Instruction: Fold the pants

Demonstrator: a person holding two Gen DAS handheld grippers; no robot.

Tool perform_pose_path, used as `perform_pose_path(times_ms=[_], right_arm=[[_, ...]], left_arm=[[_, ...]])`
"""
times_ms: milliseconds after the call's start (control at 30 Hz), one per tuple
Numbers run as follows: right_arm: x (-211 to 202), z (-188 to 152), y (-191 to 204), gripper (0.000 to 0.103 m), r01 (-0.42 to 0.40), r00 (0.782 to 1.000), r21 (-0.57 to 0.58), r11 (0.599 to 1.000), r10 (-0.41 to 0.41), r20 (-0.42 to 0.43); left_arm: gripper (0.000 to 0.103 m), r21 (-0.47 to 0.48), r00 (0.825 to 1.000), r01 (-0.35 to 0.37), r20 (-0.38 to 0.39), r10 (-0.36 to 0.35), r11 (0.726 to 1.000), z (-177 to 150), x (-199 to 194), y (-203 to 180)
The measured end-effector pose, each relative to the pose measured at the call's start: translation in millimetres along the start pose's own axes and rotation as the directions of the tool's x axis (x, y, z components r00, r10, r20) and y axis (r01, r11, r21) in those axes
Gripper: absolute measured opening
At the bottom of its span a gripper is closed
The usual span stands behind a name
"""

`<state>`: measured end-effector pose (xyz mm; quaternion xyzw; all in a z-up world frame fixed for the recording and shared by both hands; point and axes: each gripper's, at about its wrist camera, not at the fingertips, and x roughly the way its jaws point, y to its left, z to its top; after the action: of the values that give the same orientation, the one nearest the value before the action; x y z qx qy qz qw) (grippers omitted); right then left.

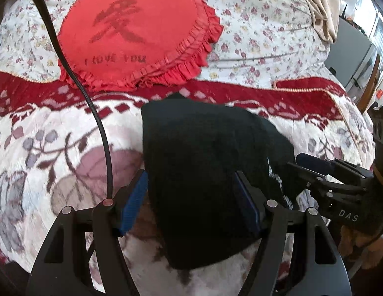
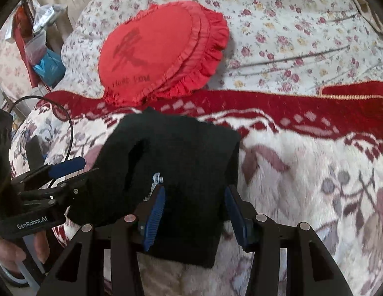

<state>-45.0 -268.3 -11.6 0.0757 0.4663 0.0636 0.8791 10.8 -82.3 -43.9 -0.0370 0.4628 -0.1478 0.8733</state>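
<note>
On a plush white blanket (image 1: 55, 133) with a dark red border and mauve leaf patterns lie the black pants (image 1: 203, 172), bunched into a compact folded bundle near the blanket's red band. Beyond it, a floral quilt (image 1: 253, 24) covers the bed, and a red frilled heart-shaped cushion (image 1: 134, 37) rests there, bearing a large dark character and the words "I LOVE YOU". To the left side of the room stand cluttered shelves with plastic bags (image 2: 43, 49); on the other side, a grey appliance (image 1: 352, 49).

The left gripper (image 1: 191, 204) straddles the bundle with its blue pads spread wide and not clamping. The right gripper (image 2: 193, 214) also brackets the pants, its pads close against the cloth; whether they pinch it cannot be told. Its body reads "DAS"; the left's reads "GenRobot.AI". A black cable (image 1: 68, 61) crosses the left view.
</note>
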Motion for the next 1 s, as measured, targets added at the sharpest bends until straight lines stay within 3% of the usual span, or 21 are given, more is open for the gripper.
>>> perform_pose_path(times_ms=[367, 833, 900, 967, 1000], right_arm=[[14, -18, 0, 0.050, 0.036, 0.999, 0.002, 0.999, -0.035, -0.039], [5, -13, -15, 0.054, -0.033, 0.999, 0.089, 0.995, 0.034, -0.013], [2, -9, -18, 0.059, -0.045, 0.999, 0.111, 0.993, 0.045, 0.003], [3, -6, -24, 0.071, -0.051, 0.999, 0.142, 0.989, 0.050, 0.009], [4, -5, -27, 0.071, -0.054, 0.999, 0.153, 0.987, 0.053, 0.009]], left_arm=[[0.070, 0.015, 0.999, -0.030, -0.015, 0.030, 0.999, -12, 9, -8], [0.074, -0.028, 0.999, 0.006, -0.033, -0.007, 1.000, -11, 8, 0], [0.074, -0.030, 0.999, 0.011, -0.034, -0.012, 0.999, -8, 6, 1], [0.074, -0.038, 0.999, 0.023, -0.028, -0.024, 0.999, -5, 2, 5], [0.074, -0.045, 0.999, 0.029, -0.022, -0.030, 0.999, -4, 0, 7]])
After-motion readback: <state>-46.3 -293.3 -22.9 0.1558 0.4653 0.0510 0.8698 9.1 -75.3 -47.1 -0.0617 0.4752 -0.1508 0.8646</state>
